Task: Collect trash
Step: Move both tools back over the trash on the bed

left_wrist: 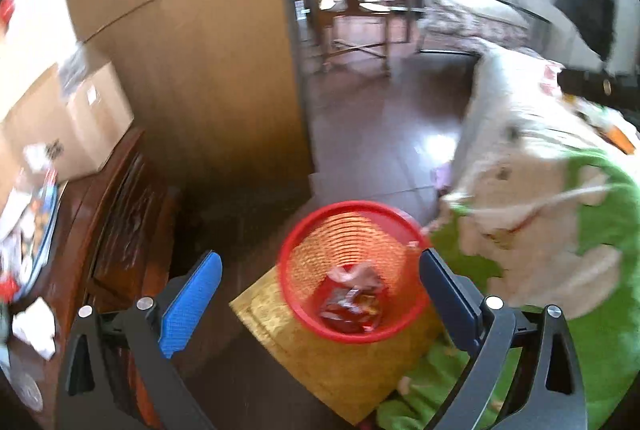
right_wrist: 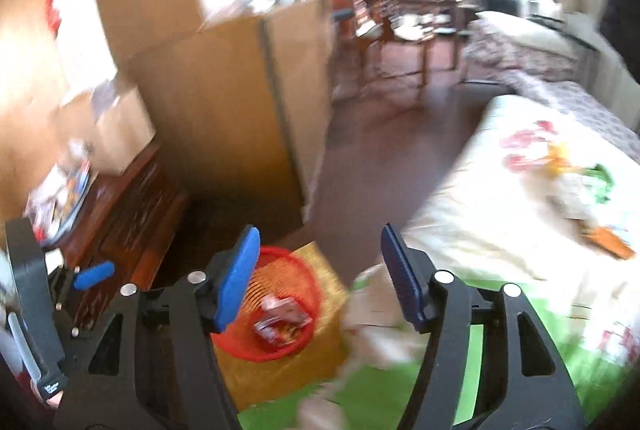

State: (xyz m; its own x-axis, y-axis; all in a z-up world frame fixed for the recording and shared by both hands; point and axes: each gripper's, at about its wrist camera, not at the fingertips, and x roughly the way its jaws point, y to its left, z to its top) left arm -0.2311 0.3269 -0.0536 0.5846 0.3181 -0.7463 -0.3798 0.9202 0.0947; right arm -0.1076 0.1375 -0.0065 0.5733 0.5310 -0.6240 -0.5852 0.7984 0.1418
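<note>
A: L to R, what's there?

B: Dark wooden cabinet at the left; crumpled white paper near its front edge, more clutter further back, too blurred to name. Cardboard box on its far end.

A: And the bin?

B: Red mesh basket on a yellow box, just beside the bed's near corner. Wrappers lie in the bottom, so some trash is prob. already collected.

A: Tools?

B: Left gripper: jaws wide apart, nothing between the pads; the basket only shows through the gap. Right gripper: jaws apart too, nothing held. The left tool shows at the left edge of the right wrist view, over the cabinet side.

A: Bed?

B: Bed on the right, white and green cover. An orange scrap lies near its right edge, w/ something green further back; blur hides what they are.

A: So the step in hand?

B: Likely going for the next piece. Both frames are smeared, so the person should steady each tool before closing. Paper on the cabinet suits the left, the bed scrap the right. Jaws should straddle the scrap, pads flat to the surface, and avoid pinching the cover w/ it. Drop should be over the basket's middle, not the rim: it's light and perched, could tip.
</note>
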